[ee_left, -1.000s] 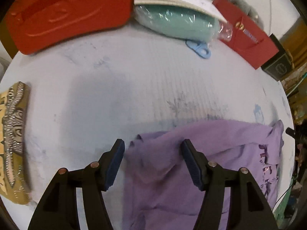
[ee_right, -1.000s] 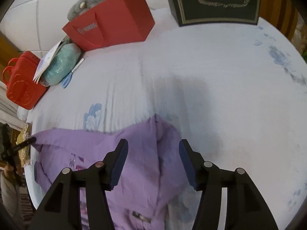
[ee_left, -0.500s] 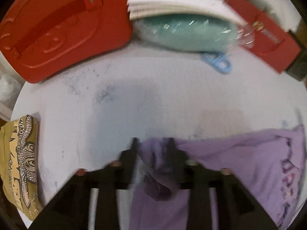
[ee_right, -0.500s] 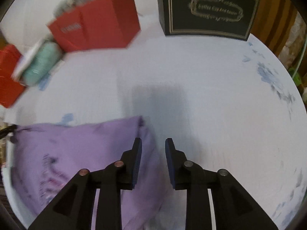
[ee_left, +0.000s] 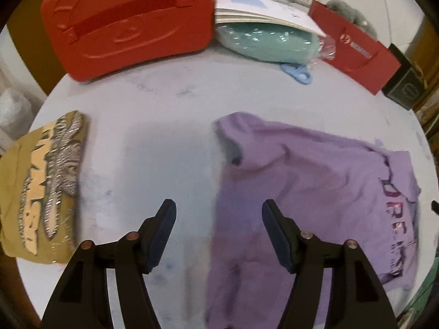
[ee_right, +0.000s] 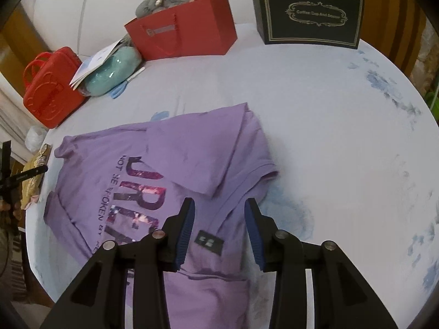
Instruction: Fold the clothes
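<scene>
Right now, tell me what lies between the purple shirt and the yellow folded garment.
Only bare white tablecloth lies between purple shirt and yellow garment, in the left wrist view.

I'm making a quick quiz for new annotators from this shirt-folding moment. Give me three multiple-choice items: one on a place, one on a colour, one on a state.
1. Where does the red case stand?
A. at the far edge of the table, beside the teal bundle
B. on top of the shirt
C. between the left gripper's fingers

2. What colour is the shirt being folded?
A. yellow
B. purple
C. green

3. In what state are the two grippers?
A. both shut on the shirt
B. left shut, right open
C. both open, holding nothing

Answers:
1. A: the case sits at the back of the table, next to the teal bundle.
2. B: the cloth is purple with dark lettering.
3. C: the left gripper and the right gripper both show spread fingers with no cloth pinched.
</scene>
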A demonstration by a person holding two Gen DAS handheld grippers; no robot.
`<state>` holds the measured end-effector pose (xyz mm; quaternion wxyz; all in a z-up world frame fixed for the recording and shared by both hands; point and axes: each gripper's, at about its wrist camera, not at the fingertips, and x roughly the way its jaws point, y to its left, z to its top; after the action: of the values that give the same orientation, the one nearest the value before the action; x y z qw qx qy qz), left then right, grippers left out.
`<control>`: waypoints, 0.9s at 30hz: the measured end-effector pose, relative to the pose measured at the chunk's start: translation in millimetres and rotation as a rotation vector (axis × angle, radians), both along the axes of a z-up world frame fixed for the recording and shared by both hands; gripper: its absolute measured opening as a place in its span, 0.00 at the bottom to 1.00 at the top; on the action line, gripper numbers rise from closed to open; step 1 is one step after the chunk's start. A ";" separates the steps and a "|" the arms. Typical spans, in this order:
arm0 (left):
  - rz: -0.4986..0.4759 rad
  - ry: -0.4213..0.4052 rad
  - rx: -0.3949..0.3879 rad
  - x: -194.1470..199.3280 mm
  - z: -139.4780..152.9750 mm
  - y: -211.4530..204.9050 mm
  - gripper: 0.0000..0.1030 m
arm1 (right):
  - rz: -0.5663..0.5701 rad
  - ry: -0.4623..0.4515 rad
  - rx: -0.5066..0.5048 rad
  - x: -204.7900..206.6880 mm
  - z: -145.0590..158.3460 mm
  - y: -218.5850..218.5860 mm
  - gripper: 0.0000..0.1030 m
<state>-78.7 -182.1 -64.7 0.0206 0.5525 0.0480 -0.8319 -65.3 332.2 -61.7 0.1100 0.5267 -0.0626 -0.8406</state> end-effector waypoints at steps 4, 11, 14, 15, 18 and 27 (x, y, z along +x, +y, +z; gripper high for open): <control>-0.052 -0.005 -0.015 -30.0 -9.4 28.3 0.64 | 0.003 -0.006 -0.017 -10.5 -6.2 -7.8 0.36; -0.107 -0.058 -0.053 -77.7 -37.0 54.2 0.64 | 0.056 -0.064 -0.074 -54.9 -34.5 -35.0 0.36; -0.074 -0.084 -0.081 -85.0 -49.6 37.6 0.64 | 0.081 -0.110 -0.007 -67.2 -53.0 -40.6 0.36; -0.059 -0.090 -0.086 -86.6 -53.4 29.8 0.69 | 0.079 -0.123 0.019 -69.6 -58.5 -39.2 0.31; -0.011 -0.097 -0.085 -85.6 -55.9 8.6 0.73 | 0.036 -0.102 0.121 -69.0 -55.8 -24.2 0.28; -0.006 -0.016 -0.004 -2.5 -5.7 2.1 0.73 | -0.072 -0.008 -0.012 6.1 -7.1 7.8 0.52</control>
<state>-81.2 -180.0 -70.4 0.0197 0.5591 0.0447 -0.8277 -59.1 340.1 -68.9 0.0825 0.5269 -0.0870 -0.8414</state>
